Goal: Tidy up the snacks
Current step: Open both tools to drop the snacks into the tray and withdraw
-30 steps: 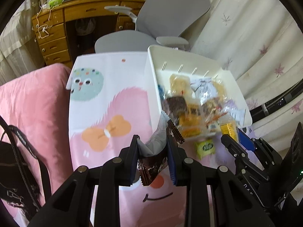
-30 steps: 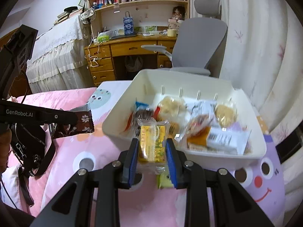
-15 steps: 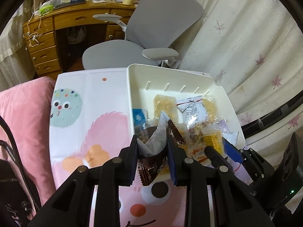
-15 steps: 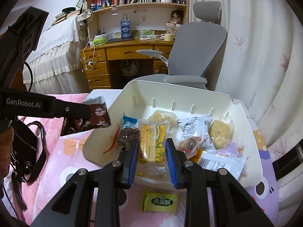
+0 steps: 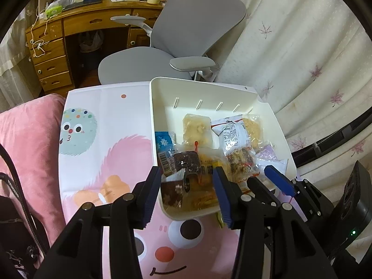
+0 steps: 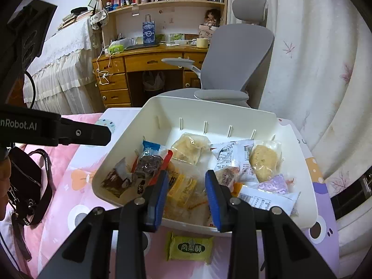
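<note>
A white bin (image 5: pixel 197 88) holding several wrapped snacks stands on the cartoon-print table cover (image 5: pixel 104 121). My left gripper (image 5: pixel 186 186) hangs over the bin's near left corner with its jaws opening. The brown packet (image 5: pixel 172 193) lies loose in the bin below them, free of both pads. My right gripper (image 6: pixel 187 186) is over the bin's (image 6: pixel 209 116) front edge, its jaws also opening. A yellow packet (image 6: pixel 183 188) lies on the pile between them, no longer pinched. The brown packet (image 6: pixel 116 181) rests in the corner. A yellow-green packet (image 6: pixel 189 247) lies on the cover in front of the bin.
A grey office chair (image 5: pixel 186 34) and a wooden desk (image 5: pixel 81 30) stand behind the table. A pink cushion (image 5: pixel 28 144) and a black strapped bag (image 6: pixel 25 186) lie to the left. A curtain (image 5: pixel 302 58) hangs on the right.
Both grippers moved forward over the bin. The left jaws spread and the brown packet fell into the bin. The right jaws loosened and the yellow packet now lies on the pile.
</note>
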The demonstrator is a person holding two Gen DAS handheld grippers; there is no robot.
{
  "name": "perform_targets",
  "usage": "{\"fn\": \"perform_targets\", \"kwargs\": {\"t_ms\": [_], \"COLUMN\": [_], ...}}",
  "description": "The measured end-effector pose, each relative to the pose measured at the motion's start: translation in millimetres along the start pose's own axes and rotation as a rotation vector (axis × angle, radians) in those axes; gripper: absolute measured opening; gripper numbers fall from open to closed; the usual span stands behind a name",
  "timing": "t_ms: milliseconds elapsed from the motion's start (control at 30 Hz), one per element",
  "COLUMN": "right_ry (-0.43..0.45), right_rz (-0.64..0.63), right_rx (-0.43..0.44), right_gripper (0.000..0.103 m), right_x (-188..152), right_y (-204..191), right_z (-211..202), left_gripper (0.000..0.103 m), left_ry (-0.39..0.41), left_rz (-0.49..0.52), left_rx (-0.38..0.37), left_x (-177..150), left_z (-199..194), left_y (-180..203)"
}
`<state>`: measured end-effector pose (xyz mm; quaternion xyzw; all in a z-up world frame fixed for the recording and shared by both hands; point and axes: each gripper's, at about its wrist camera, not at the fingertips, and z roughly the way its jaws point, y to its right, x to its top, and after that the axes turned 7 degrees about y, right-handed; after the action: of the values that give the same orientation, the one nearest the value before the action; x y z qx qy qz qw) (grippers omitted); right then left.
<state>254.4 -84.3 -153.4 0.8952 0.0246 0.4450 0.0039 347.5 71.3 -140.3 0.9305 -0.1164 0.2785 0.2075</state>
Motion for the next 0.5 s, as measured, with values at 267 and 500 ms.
{"fn": "perform_targets", "kwargs": {"t_ms": [267,500], "right_ry": [-0.024,-0.046], "right_rz": [0.059,0.125], "right_rx": [-0.021,-0.065], "right_gripper": [0.041,0.046], "right_x": [-10.4,-34.7], "right_y": [2.0,1.7], "right_z": [-32.2,-70.9], "left_gripper": [0.052,0.053], "left_ry": [0.006,-0.018], "left_rz": [0.027,0.053], "left_rx": [-0.014,-0.037], "left_x": [-15.6,-51.0], "left_z": [-33.9,-58.4], "left_y": [6.7,15.5]}}
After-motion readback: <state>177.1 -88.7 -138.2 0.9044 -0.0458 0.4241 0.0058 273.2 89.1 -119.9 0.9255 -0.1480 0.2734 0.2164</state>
